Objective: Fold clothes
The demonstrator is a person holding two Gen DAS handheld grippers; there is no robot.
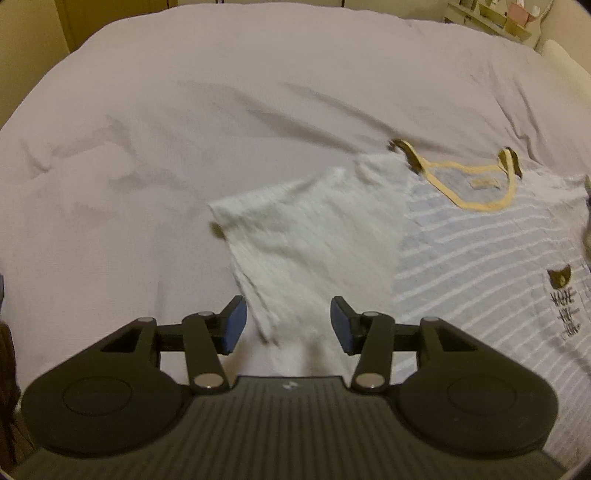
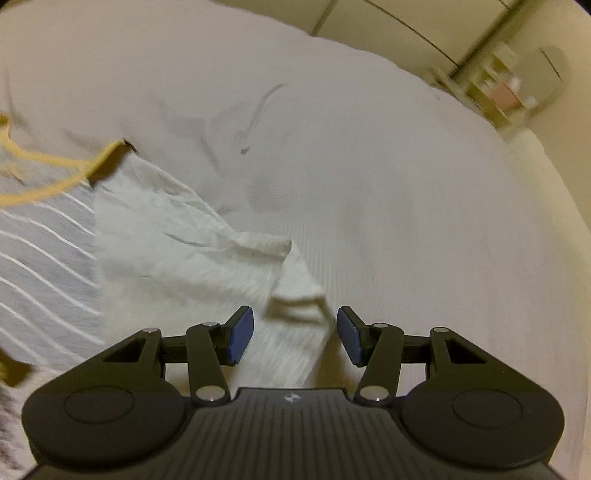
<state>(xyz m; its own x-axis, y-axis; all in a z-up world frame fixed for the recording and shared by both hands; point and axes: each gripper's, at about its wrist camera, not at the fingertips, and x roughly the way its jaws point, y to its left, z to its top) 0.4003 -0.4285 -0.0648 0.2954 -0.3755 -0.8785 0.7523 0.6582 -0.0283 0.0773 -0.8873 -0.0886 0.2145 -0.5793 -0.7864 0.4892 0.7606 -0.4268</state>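
A T-shirt [image 1: 480, 240] lies flat on a bed, grey with white stripes, white sleeves and a yellow collar [image 1: 476, 206]. In the left wrist view its white sleeve [image 1: 306, 243] spreads ahead of my left gripper [image 1: 288, 325], which is open with the sleeve's lower edge between the blue pads. In the right wrist view the other white sleeve [image 2: 192, 254] lies rumpled, its cuff [image 2: 299, 299] just ahead of my open right gripper [image 2: 295, 334]. The striped body [image 2: 40, 251] sits at the left.
The bed is covered by a pale wrinkled sheet [image 1: 184, 129]. A shelf with small items [image 1: 506, 18] stands beyond the far right corner and also shows in the right wrist view [image 2: 498, 85]. A dark object [image 1: 5, 387] is at the left edge.
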